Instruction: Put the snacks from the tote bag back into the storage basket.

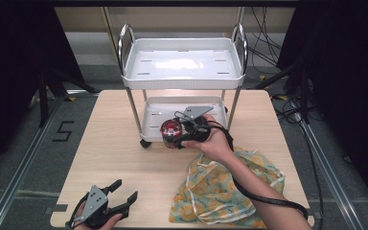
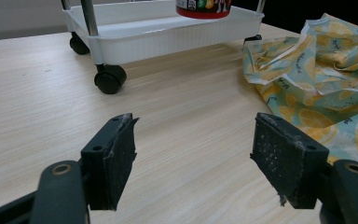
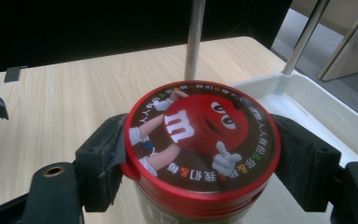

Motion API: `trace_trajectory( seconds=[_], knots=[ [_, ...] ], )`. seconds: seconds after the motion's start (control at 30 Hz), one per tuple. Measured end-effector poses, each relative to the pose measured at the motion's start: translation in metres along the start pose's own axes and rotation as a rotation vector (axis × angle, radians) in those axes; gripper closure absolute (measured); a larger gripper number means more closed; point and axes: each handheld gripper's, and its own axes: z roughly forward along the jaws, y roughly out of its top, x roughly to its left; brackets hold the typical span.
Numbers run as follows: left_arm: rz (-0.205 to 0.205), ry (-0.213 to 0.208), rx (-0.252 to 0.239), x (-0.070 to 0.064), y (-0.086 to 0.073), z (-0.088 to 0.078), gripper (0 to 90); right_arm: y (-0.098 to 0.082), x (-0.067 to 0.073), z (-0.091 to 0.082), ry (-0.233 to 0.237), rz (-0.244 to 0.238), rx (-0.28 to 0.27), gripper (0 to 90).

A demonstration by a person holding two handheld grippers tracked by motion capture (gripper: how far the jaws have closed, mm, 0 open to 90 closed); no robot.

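Nearest the camera, the left hand-held gripper (image 1: 120, 195) idles at the bench (image 1: 124, 158) edge, well short of the white cart (image 1: 182, 64), jaws spread and empty. Between it and the cart lies a crumpled yellow citrus-print cloth (image 1: 220, 189). Farther in, the right hand-held gripper (image 1: 182, 132) is clamped on a red-lidded candy jar (image 3: 200, 140), its pads pressing both sides just below the lid. The jar sits at the front rim of the cart's lower tray (image 1: 153, 132); whether it rests there or hangs just above cannot be told. Judged from this, the carry is nearly done; setting down and release remain
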Motion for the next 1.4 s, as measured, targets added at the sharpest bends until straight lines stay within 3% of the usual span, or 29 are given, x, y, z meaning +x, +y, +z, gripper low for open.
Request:
trace_trajectory(
  seconds=[0.17, 0.4, 0.57, 0.7, 1.17, 1.3, 1.4],
  knots=[
    [0.001, -0.002, 0.000, 0.000, 0.000, 0.000, 29.2, 0.001, -0.002, 0.002, -0.016, -0.014, -0.003, 26.2],
    [-0.001, -0.001, 0.000, 0.000, 0.000, 0.000, 29.2, 0.002, -0.002, 0.008, -0.004, 0.017, 0.004, 26.2],
    [-0.002, -0.002, 0.001, 0.000, 0.000, 0.000, 29.2, 0.002, -0.006, 0.011, -0.011, -0.004, 0.006, 26.2],
    [-0.003, -0.002, 0.000, 0.000, 0.000, 0.000, 29.2, 0.001, -0.007, 0.012, -0.010, 0.019, 0.012, 26.2],
    [-0.011, -0.002, -0.002, -0.001, -0.001, 0.001, 29.2, 0.003, -0.011, 0.019, -0.020, 0.017, 0.003, 26.2],
    [-0.014, -0.001, 0.001, 0.000, -0.001, 0.001, 29.2, 0.004, -0.011, 0.020, -0.013, 0.037, 0.010, 26.2],
    [-0.009, -0.003, -0.001, 0.000, -0.001, 0.001, 29.2, 0.005, -0.013, 0.022, -0.016, 0.021, 0.002, 26.2]
  ],
)
